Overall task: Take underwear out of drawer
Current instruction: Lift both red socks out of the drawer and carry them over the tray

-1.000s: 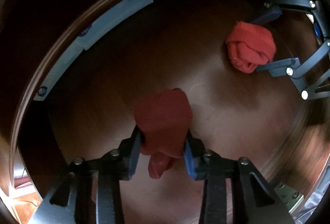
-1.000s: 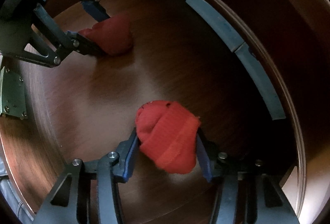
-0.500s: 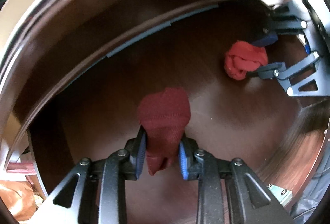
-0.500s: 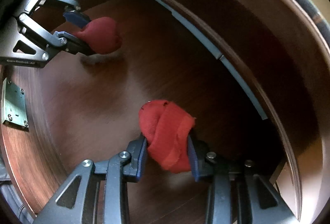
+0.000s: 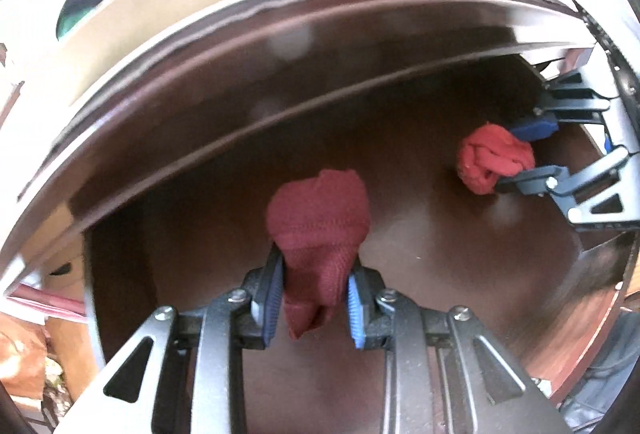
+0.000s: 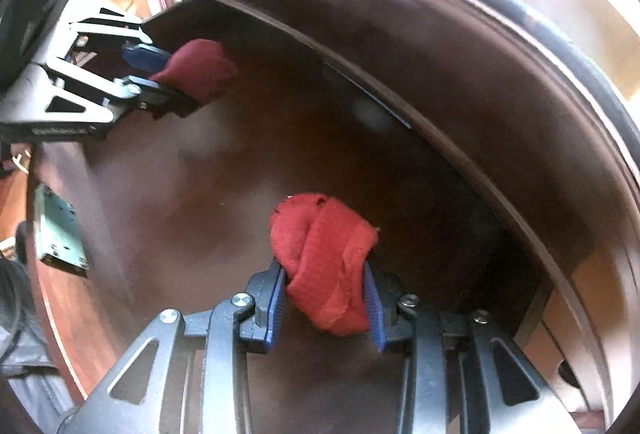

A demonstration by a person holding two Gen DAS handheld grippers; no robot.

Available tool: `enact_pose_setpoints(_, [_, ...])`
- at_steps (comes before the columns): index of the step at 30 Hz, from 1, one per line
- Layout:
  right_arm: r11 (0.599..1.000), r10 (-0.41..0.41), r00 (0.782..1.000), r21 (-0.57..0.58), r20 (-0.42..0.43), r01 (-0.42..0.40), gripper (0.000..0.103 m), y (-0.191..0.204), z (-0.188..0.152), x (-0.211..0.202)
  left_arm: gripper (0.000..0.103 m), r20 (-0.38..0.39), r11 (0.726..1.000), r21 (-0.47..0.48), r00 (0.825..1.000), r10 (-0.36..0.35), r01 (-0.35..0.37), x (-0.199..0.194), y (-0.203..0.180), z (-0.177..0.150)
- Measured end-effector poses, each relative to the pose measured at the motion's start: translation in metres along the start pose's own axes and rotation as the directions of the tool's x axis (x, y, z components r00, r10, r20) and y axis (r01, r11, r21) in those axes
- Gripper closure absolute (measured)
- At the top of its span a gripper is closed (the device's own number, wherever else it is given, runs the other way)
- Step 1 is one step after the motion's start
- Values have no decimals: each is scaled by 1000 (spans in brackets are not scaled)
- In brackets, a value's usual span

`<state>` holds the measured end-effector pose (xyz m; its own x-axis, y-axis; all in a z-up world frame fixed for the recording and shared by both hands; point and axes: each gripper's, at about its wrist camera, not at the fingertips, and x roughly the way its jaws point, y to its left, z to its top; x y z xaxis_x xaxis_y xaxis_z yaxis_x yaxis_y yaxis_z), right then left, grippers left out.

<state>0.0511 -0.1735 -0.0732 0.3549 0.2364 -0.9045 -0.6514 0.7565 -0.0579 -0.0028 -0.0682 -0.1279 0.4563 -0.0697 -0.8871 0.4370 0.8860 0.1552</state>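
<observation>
underwear [image 5: 318,234], dark red and bunched, pinched in left gripper [image 5: 314,298] jaws; brighter red bundle [image 6: 324,262] pinched by right gripper [image 6: 325,296], over dark wooden drawer [image 5: 460,274].

dim centre, blown-out rim, motion blur

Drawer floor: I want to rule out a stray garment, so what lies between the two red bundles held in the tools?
Nothing: between the dark red bundle and the brighter red bundle, both wrist views show only bare brown drawer floor.
</observation>
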Motion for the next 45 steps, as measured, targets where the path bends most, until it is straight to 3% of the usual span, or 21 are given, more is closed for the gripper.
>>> enact_pose_setpoints(11, [999,-7,998,52,69,4,66,-1,-11,-27,77,68,997,-19,995,77,-76,-10,-16,-12])
enact_pose_setpoints(13, [998,-11,997,60,82,6,66,-3,-14,-31,77,77,997,-32,994,78,-76,-27,-18,-7])
enact_pose_setpoints(34, [993,-74,965,111,250,48,66,-12,-34,-80,77,206,987,-130,972,118,-92,-60,-21,-44])
enact_pose_setpoints(45, [996,-67,942,77,330,44,66,-1,-52,-114,77,297,981,-170,944,143,-95,-90,-23,-58])
